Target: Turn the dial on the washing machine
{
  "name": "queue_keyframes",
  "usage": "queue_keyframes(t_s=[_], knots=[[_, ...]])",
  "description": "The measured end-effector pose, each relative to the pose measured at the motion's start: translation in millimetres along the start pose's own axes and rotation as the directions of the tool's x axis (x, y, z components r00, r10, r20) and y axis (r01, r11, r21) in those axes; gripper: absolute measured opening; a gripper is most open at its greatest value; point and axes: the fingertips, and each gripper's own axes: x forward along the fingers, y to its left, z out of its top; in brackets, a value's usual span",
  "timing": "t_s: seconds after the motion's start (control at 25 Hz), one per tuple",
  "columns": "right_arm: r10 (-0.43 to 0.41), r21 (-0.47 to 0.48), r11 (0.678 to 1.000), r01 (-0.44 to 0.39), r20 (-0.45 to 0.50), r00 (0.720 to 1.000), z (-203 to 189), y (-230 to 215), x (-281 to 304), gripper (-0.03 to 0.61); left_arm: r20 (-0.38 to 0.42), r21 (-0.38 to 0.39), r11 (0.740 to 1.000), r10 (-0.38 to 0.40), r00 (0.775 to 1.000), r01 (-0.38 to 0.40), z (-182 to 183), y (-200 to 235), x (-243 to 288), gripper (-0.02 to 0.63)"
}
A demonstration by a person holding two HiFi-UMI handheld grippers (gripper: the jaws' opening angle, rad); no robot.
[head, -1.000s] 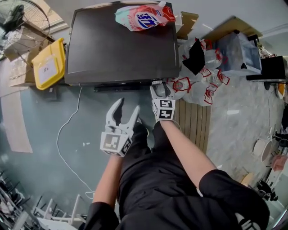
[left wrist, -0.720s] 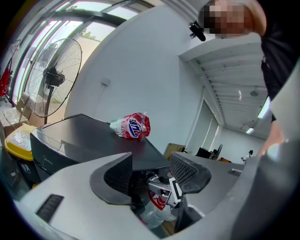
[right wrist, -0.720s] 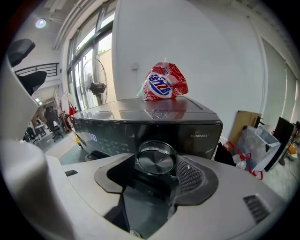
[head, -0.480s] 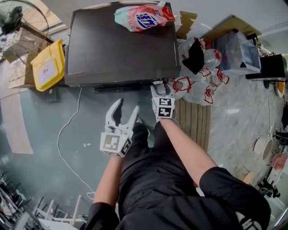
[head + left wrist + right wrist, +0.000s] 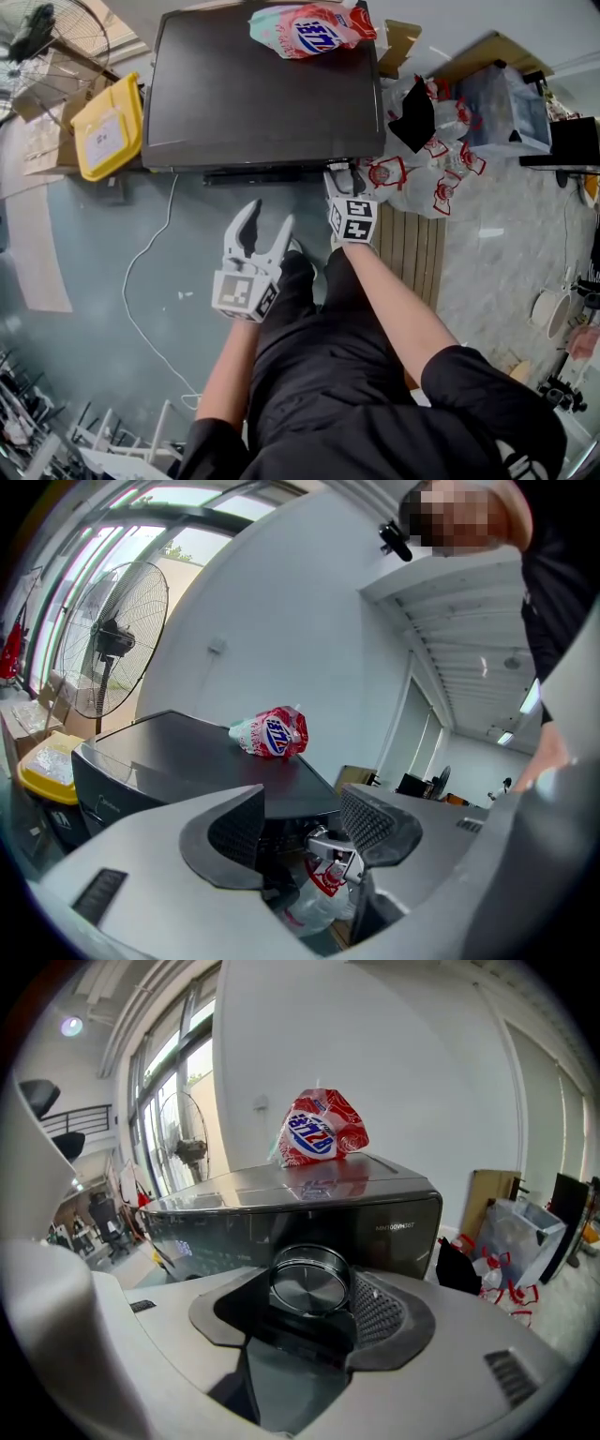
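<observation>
Nearest, at about 6 o'clock in the head view, the left gripper (image 5: pixel 269 217) hangs over the person's black-clad legs. Its pale plastic jaws are spread wide, with nothing between them. At about 1 o'clock from it, the right gripper (image 5: pixel 343 180) reaches the front edge of the washing machine (image 5: pixel 262 89). In the right gripper view its jaws sit close on either side of the dial (image 5: pixel 309 1285), the ribbed pad (image 5: pixel 380 1307) at the rim's 3 o'clock side. It looks clamped on the dial, though full contact on the far jaw is hard to confirm.

The dial sits on the front panel near the machine's right corner, at roughly 5 o'clock of the lid. It is a short round knob with a brushed metal face and a polished ring. It should be stiff and fixed in place, turning only about its own axis. The smooth ring is likely slippery, so the hold belongs on opposite sides of the rim, square on.

Beyond, the dark, glossy, flat lid carries a crinkly red and white detergent bag (image 5: pixel 314 26) at 12 o'clock.
</observation>
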Motion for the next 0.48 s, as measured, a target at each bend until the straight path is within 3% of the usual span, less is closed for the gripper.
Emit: queue_keyframes(t_s=[0.16,0.48], knots=[[0.061,0.193,0.979,-0.069,0.049,0.997,-1,-4,-2,0.241,-0.009,0.009,1.0,0.007,1.0,-0.007,-1,0,-5,0.23],[0.089,0.267,0.958,-0.106,0.076,0.993,-1,-5,-2,0.241,-0.014,0.002,1.0,0.023,1.0,-0.023,-4,1,-12,0.23]])
